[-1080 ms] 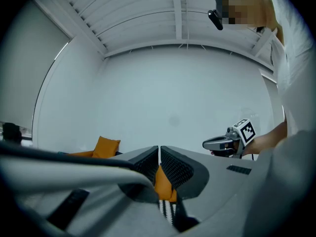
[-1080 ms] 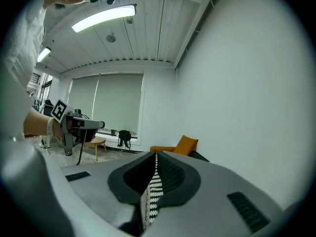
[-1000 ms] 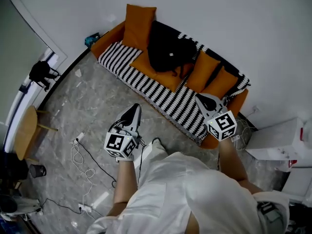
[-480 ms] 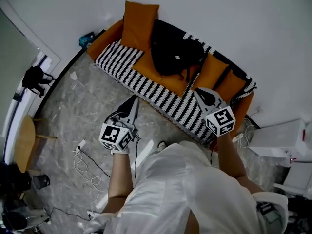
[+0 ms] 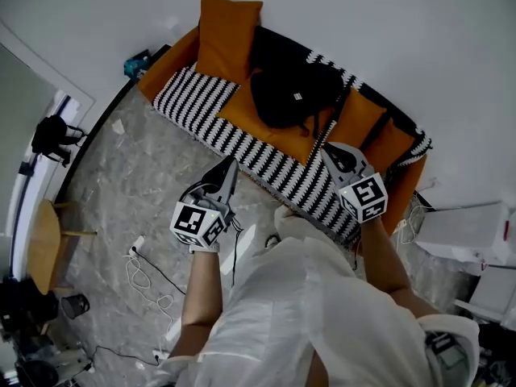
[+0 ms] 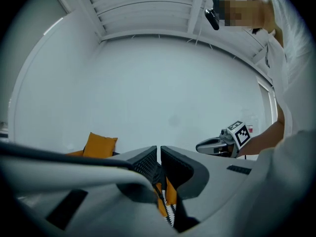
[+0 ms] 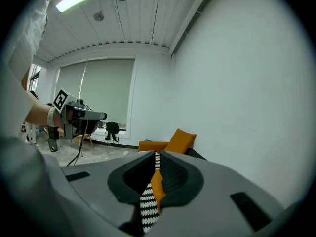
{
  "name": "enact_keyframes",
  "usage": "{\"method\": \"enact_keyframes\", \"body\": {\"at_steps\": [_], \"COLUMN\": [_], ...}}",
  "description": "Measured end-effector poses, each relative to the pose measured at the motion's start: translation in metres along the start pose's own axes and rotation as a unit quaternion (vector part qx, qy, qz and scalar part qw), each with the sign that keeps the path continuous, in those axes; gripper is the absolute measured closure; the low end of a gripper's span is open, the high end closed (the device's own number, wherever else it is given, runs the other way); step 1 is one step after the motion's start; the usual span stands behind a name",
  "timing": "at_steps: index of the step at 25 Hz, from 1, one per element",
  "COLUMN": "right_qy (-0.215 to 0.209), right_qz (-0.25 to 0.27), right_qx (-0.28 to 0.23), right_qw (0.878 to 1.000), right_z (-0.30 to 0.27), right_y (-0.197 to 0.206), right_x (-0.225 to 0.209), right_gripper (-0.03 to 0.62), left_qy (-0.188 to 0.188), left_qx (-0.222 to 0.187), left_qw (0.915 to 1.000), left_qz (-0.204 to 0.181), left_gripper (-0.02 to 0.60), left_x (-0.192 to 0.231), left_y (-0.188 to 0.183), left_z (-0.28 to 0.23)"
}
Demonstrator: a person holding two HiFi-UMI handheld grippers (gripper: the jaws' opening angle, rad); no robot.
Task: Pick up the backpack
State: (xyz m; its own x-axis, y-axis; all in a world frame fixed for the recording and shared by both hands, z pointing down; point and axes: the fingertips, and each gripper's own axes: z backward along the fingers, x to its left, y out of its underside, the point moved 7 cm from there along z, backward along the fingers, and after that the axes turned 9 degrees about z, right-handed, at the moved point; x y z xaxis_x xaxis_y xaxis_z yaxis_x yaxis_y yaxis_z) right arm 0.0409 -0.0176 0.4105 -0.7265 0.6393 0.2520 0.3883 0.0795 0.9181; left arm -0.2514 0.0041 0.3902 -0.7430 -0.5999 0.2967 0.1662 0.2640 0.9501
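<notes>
A black backpack (image 5: 292, 95) lies on the orange sofa (image 5: 173, 61), on its black-and-white striped cover (image 5: 266, 156), leaning against the back cushions. My left gripper (image 5: 230, 166) is shut and empty, held over the floor just short of the sofa's front edge. My right gripper (image 5: 330, 152) is also shut and empty, over the striped seat to the right of and below the backpack. In the left gripper view the shut left gripper (image 6: 158, 151) points at the white wall, with an orange cushion (image 6: 101, 144) at the left. In the right gripper view the shut right gripper (image 7: 156, 155) points along the sofa.
White and black cables (image 5: 143, 271) trail over the marbled floor at the left. A round wooden table (image 5: 39, 234) and a black bag (image 5: 48, 135) stand by the window side. A white box (image 5: 466, 230) sits right of the sofa. The person's white shirt fills the lower part of the head view.
Both grippers have moved forward toward the sofa, staying shut. The sofa and backpack now sit nearer to them in the head view.
</notes>
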Motion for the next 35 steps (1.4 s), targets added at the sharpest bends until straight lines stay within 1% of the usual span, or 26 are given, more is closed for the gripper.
{"method": "enact_keyframes", "body": {"at_steps": [6, 9, 13, 17, 20, 23, 24, 27, 29, 32, 35], "right_qy": [0.003, 0.005, 0.003, 0.008, 0.013, 0.017, 0.018, 0.024, 0.033, 0.048, 0.064], "right_qz": [0.01, 0.018, 0.02, -0.002, -0.016, -0.026, -0.03, -0.044, -0.053, -0.07, -0.093], "right_qx": [0.019, 0.036, 0.052, 0.056, 0.058, 0.061, 0.062, 0.065, 0.071, 0.083, 0.097], "right_qw": [1.0, 0.999, 0.998, 0.998, 0.998, 0.998, 0.997, 0.997, 0.996, 0.993, 0.989], "right_z": [-0.054, -0.079, -0.106, -0.124, -0.131, -0.138, -0.14, -0.146, -0.15, -0.156, -0.163], "right_y": [0.012, 0.02, 0.035, 0.051, 0.059, 0.067, 0.07, 0.081, 0.089, 0.101, 0.114], "right_x": [-0.043, -0.063, -0.089, -0.119, -0.141, -0.16, -0.165, -0.177, -0.184, -0.195, -0.206], "right_gripper": [0.572, 0.571, 0.571, 0.562, 0.559, 0.526, 0.526, 0.525, 0.523, 0.522, 0.519], "left_qy": [0.007, 0.018, 0.033, 0.057, 0.072, 0.087, 0.092, 0.106, 0.119, 0.14, 0.161], "left_qx": [0.022, 0.017, 0.016, 0.03, 0.044, 0.05, 0.051, 0.061, 0.071, 0.088, 0.102], "left_qw": [0.9996, 0.9992, 0.9983, 0.9955, 0.9936, 0.9914, 0.9907, 0.9889, 0.9867, 0.9824, 0.9772], "left_qz": [0.017, 0.033, 0.045, 0.07, 0.075, 0.084, 0.086, 0.084, 0.085, 0.086, 0.092], "left_gripper": [0.555, 0.554, 0.554, 0.554, 0.554, 0.554, 0.554, 0.548, 0.533, 0.502, 0.495], "left_x": [0.037, 0.054, 0.07, 0.079, 0.08, 0.081, 0.08, 0.08, 0.08, 0.082, 0.087], "left_y": [-0.003, -0.01, -0.015, -0.009, -0.007, -0.005, -0.004, 0.0, 0.005, 0.013, 0.021], "left_z": [-0.06, -0.095, -0.147, -0.203, -0.242, -0.278, -0.289, -0.316, -0.332, -0.354, -0.377]}}
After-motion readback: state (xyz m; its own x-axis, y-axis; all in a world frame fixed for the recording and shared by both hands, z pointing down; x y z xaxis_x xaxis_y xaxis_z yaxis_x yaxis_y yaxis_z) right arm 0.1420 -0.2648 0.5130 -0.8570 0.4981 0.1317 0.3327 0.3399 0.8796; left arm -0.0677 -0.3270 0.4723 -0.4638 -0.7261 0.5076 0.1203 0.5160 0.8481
